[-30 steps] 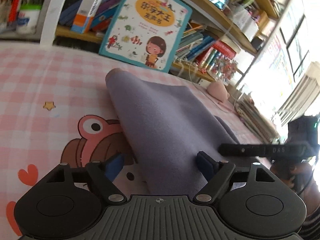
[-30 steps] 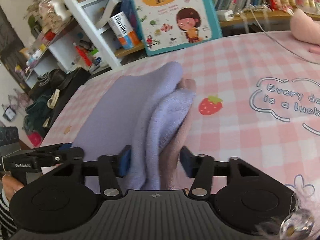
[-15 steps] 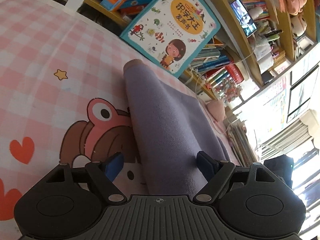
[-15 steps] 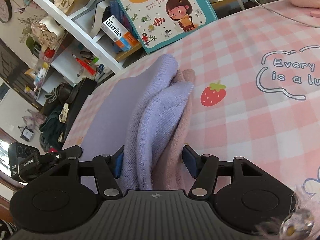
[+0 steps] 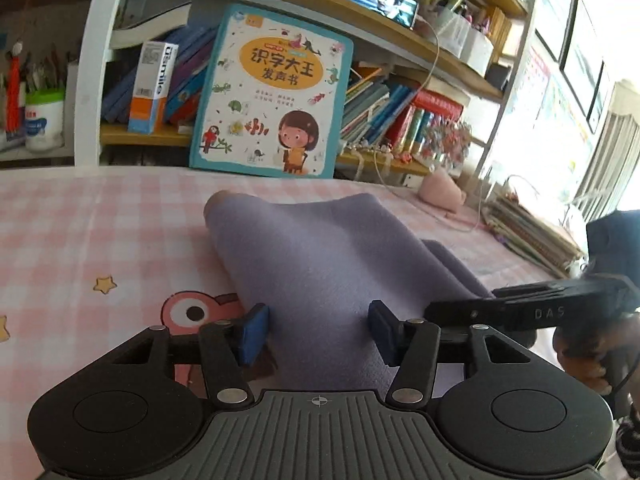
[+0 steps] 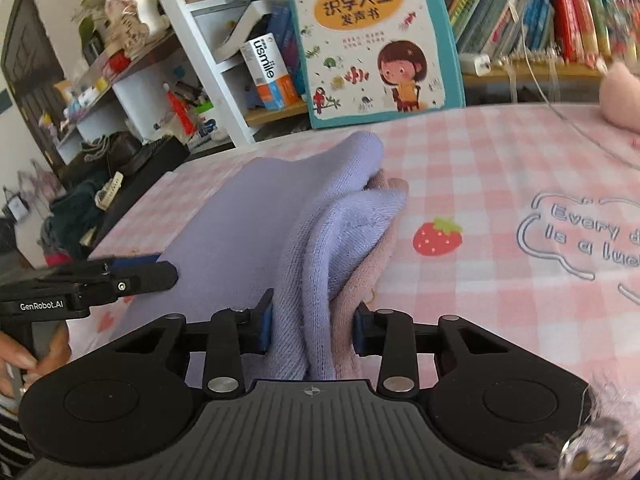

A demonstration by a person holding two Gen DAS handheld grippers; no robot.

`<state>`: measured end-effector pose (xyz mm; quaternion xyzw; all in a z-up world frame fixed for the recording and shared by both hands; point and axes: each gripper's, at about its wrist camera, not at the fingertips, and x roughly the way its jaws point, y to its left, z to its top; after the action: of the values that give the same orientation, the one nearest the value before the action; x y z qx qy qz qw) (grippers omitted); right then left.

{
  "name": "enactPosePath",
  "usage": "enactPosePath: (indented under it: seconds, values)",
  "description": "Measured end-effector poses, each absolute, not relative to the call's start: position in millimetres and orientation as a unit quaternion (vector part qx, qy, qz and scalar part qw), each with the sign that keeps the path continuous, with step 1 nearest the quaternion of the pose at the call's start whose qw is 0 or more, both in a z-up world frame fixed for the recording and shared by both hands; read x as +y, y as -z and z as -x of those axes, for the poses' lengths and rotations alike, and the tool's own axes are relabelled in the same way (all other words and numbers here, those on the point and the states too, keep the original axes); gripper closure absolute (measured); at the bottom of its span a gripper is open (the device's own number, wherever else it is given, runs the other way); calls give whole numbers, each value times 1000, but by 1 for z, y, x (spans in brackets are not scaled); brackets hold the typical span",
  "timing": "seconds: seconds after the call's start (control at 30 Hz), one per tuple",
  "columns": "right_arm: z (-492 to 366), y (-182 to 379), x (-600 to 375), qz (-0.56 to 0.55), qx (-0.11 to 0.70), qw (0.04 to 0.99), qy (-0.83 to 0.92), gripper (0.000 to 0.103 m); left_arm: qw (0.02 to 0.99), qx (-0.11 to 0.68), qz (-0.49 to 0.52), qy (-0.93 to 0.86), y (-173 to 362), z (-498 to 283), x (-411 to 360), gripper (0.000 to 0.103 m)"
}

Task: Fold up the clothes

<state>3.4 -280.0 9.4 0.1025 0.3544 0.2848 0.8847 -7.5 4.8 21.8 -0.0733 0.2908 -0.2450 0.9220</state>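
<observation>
Your right gripper (image 6: 313, 330) has just been closing, and its blue pads now press on the bunched near edge of the lavender garment (image 6: 256, 224) — several lilac layers plus a pinkish lining squeezed together between the jaws. The garment lies partly folded on the pink checked sheet (image 6: 500, 184), its long fold running away from you toward the children's book (image 6: 376, 40) propped against the shelves.

Your left gripper (image 5: 316, 332) has also just been closing, but it has nothing pinched yet: the jaws stand about half open with the smooth purple cloth (image 5: 320, 256) between them, and a gap shows beside each pad.

From here, the risks look like these:
- The right grip holds a thick, uneven wad. If you lift now, the inner pink layer could slide out and the fold would come apart.
- The left pads straddle flat fabric rather than an edge; closing there may catch only the top layer, or nothing at all, so the two corners would rise unevenly and skew the fold.
- The two grippers sit close together — a hasty crossing move could knock one against the other.
- Dragging instead of lifting may rumple the sheet beneath.
</observation>
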Motion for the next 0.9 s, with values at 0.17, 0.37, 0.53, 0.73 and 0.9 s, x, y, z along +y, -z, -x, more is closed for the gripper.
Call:
enactPosePath:
  seconds: [0.17,0.37,0.53,0.73,0.9]
  values:
    - [-15,-3,-295,-153,386,864,-284,57,896,333,168,243,-14,-8,27,29]
    - [-20,1,-298,-173,401,852,-289,54,861,367,258,240,8,-21,42,19]
    - [-28,8,-305,-217,413,834,-295,54,857,361,272,248,14,-25,40,25]
    - [-24,9,-304,-221,402,838,-296,65,852,359,274,266,14,-27,36,44]
    - [-7,-2,-289,-159,361,874,-284,72,882,337,201,260,-2,-16,23,49]
